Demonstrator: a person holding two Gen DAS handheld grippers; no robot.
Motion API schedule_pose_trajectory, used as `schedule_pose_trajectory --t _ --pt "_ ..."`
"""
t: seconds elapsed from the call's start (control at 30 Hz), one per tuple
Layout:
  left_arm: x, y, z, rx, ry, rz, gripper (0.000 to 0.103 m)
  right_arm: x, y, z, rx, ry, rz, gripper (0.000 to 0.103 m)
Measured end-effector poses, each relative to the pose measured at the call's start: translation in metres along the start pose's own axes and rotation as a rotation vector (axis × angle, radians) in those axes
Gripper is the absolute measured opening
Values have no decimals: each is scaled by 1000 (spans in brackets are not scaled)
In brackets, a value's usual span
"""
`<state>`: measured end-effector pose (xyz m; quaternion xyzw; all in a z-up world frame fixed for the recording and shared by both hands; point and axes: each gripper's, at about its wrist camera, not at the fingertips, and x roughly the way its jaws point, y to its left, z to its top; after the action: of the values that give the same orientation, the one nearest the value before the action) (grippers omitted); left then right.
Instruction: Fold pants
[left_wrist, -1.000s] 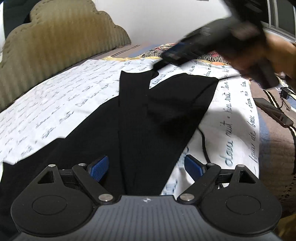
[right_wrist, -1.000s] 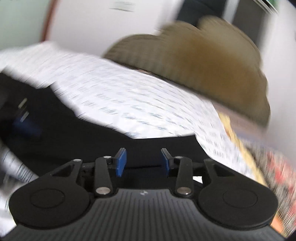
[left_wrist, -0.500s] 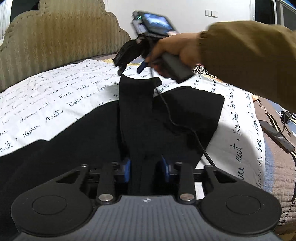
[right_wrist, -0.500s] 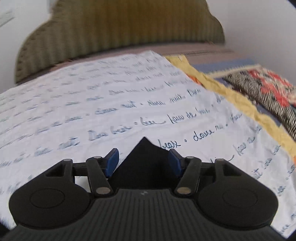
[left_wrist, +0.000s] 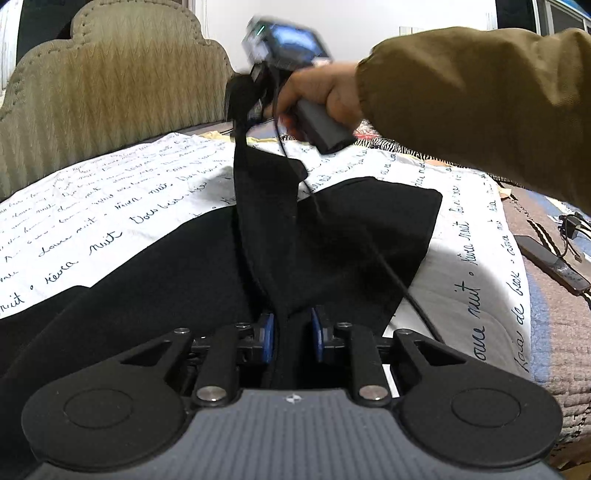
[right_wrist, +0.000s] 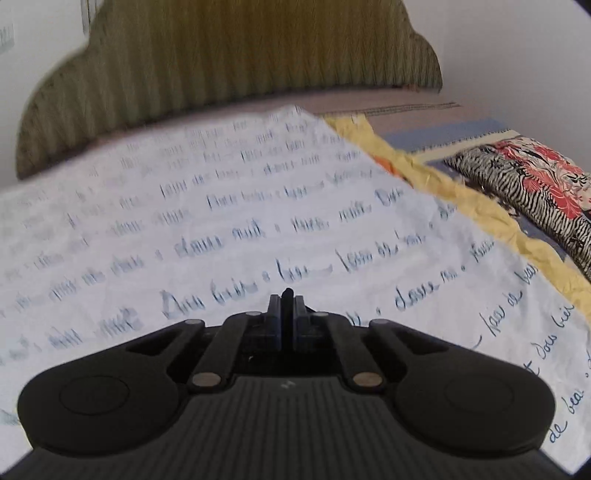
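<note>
One black cable (left_wrist: 388, 273) trails across pants (left_wrist: 351, 236) near phone (left_wrist: 550, 262).

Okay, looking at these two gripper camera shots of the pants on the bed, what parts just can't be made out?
- Left wrist view: the right gripper is motion-blurred, so its jaws cannot be read there.
- Left wrist view: the near part of the black pants is hidden under the left gripper, whose jaws are closing with cloth between them.
- Right wrist view: only a sliver of cloth shows; the gripper body hides the rest.
- Right wrist view: the printed sheet is blurred, so its lettering is unreadable.
</note>
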<state>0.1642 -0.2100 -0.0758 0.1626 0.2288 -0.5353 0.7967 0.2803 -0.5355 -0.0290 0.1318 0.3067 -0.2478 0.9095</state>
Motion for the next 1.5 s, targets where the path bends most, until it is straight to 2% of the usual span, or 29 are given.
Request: schedule_pose_trajectory --t 0.13,0.23,0.4,0.57,0.77,0.87,0.97,1.07,1.17,1.23,1.27,1.33,1.4,1.47,1.5 --pt "-4 1 0 -5 -15 -6 17 -62 -22 18 123 -182 148 5" --pt "-5 -1 -2 9 -14 -5 17 -108 -58 11 217 -266 178 5" --pt "-7 -3 -3 17 -9 -11 17 -144 -139 -45 392 -236 90 5" --pt "-7 0 -2 8 -1 -33 13 -154 -186 -97 492 -155 20 5" --pt "-13 1 0 4 3 -101 13 -188 -196 -127 522 -219 28 5" --pt "-17 -5 -1 28 0 -146 13 -188 -212 -149 534 -169 -31 5" --pt "-16 -12 -4 75 13 -152 13 -173 -225 -170 577 -120 -44 5" --pt "-17 -13 -3 89 21 -165 13 -160 -219 -181 523 -59 -112 12" --pt "-18 -10 -1 78 33 -180 13 -160 -219 -189 527 -48 -107 12" --pt "-19 -8 0 67 31 -188 13 -166 -222 -191 539 -47 -124 14" --pt "-20 -7 -1 61 28 -195 13 -171 -222 -192 542 -61 -149 22" --pt "-20 -5 0 46 20 -206 14 -186 -220 -193 531 -121 -191 23" --pt "-19 -6 0 49 22 -196 14 -196 -212 -193 493 -169 -132 23" --pt "-19 -9 0 57 32 -160 14 -200 -200 -193 436 -192 -34 23" --pt "-21 -10 1 46 38 -139 14 -198 -194 -192 414 -188 1 30"
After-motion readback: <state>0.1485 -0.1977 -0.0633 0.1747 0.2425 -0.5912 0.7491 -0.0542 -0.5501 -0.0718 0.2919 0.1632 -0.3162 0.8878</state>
